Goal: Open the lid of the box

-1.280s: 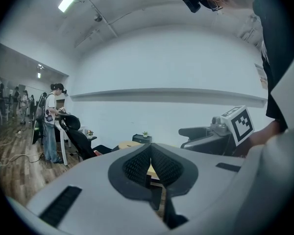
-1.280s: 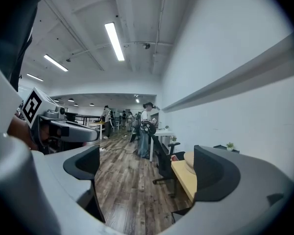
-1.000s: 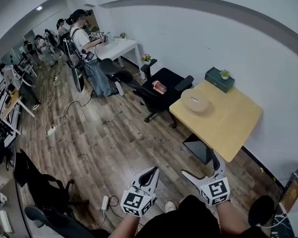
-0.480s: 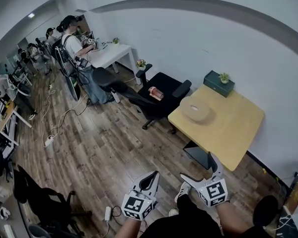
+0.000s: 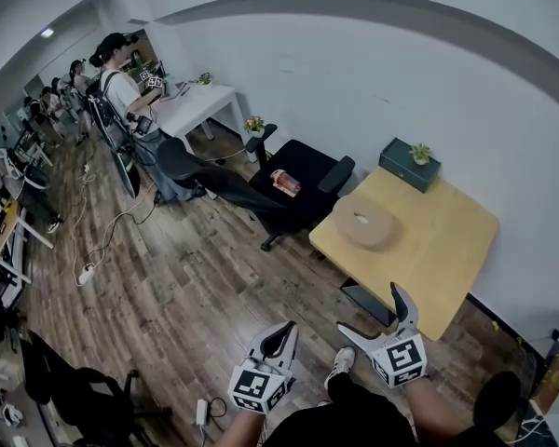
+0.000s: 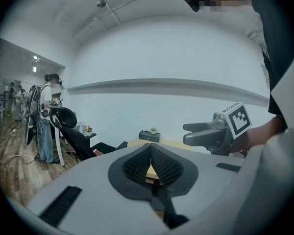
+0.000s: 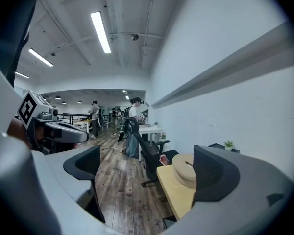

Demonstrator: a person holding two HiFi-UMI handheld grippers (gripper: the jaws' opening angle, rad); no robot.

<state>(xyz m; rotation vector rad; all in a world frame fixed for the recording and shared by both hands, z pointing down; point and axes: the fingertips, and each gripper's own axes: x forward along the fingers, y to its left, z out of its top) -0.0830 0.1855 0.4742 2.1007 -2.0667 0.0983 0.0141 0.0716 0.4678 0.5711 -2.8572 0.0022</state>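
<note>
Box (image 7: pixel 182 166) part-hidden behind jaw, red item (image 5: pixel 279 182) on chair (image 5: pixel 309 168) unidentifiable

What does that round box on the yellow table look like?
The round box is low, wide and pale tan, like light wood. Its lid looks shut, with a small mark on top that is too small to make out. It sits flat on the table, near the edge beside the black chair. Only the table touches it; the left gripper and right gripper are well away from it.
</note>
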